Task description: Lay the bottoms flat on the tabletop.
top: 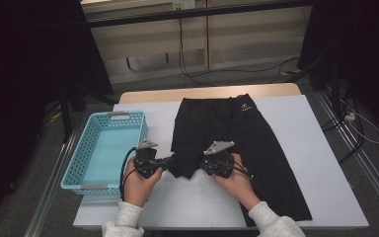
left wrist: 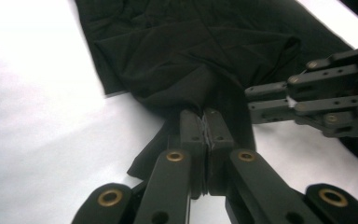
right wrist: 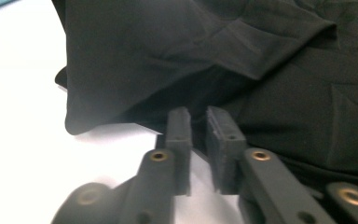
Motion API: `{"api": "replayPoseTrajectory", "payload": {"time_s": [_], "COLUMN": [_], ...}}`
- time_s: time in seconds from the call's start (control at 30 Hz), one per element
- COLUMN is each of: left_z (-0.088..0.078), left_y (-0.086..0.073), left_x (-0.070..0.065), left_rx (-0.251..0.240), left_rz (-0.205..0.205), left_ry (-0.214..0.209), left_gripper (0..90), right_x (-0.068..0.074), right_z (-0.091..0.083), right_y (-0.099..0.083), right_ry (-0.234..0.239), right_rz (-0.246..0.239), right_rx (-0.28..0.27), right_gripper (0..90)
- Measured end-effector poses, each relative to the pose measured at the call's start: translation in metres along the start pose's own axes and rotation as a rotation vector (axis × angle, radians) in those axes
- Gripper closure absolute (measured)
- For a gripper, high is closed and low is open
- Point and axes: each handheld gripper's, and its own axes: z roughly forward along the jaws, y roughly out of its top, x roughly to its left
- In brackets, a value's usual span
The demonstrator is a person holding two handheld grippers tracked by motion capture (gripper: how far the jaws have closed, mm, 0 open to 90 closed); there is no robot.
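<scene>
A: What sits at the far left of the white table (top: 306,148)?

B: A light blue basket (top: 103,150), just beside the black trousers (top: 256,148), which lie flat across the middle and right of the tabletop.

A: And the left gripper (top: 170,160)?

B: It is near the basket's right wall, clenched on a pulled-up fold at the trousers' left edge; in the left gripper view the cloth is pinched between its pads (left wrist: 192,126).

A: The right gripper (top: 202,165)?

B: It is just to the right of that fold, over the dark cloth. In the right gripper view a narrow gap shows between its fingertips (right wrist: 179,126), with nothing caught in it; they are nearly closed but grasp nothing.
</scene>
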Motion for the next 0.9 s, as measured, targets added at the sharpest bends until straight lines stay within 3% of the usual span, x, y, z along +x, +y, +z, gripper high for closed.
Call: {"api": "replayPoseTrajectory", "payload": {"time_s": [0.07, 0.23, 0.47, 0.63, 0.73, 0.8, 0.9], "left_z": [-0.001, -0.003, -0.004, -0.004, -0.003, -0.002, -0.002], "left_y": [0.001, 0.002, 0.002, 0.003, 0.002, 0.000, -0.001], "left_x": [-0.003, -0.005, -0.003, -0.006, -0.006, -0.005, -0.004], "left_rx": [-0.004, 0.004, 0.017, 0.015, 0.019, 0.027, 0.036], "left_rz": [0.000, -0.007, -0.026, -0.012, -0.008, -0.021, -0.025], "left_ry": [-0.003, -0.031, -0.027, -0.018, -0.010, -0.011, -0.014], "left_gripper": [89.2, 89.2, 89.2, 89.2, 89.2, 89.2, 89.2], "right_x": [0.000, 0.000, 0.007, 0.010, 0.011, 0.012, 0.012], "right_z": [0.000, -0.005, -0.027, -0.030, -0.027, -0.021, -0.009], "right_y": [0.000, -0.001, -0.015, -0.018, -0.012, -0.007, -0.003], "right_ry": [0.009, 0.025, 0.057, 0.051, 0.037, 0.010, 0.017], "right_rz": [-0.005, -0.034, -0.075, -0.057, -0.033, -0.034, -0.043], "right_rx": [0.005, 0.017, 0.055, 0.036, 0.000, 0.002, 0.031], "right_gripper": [89.5, 90.0, 90.0, 90.0, 77.8, 64.9, 61.4]}}
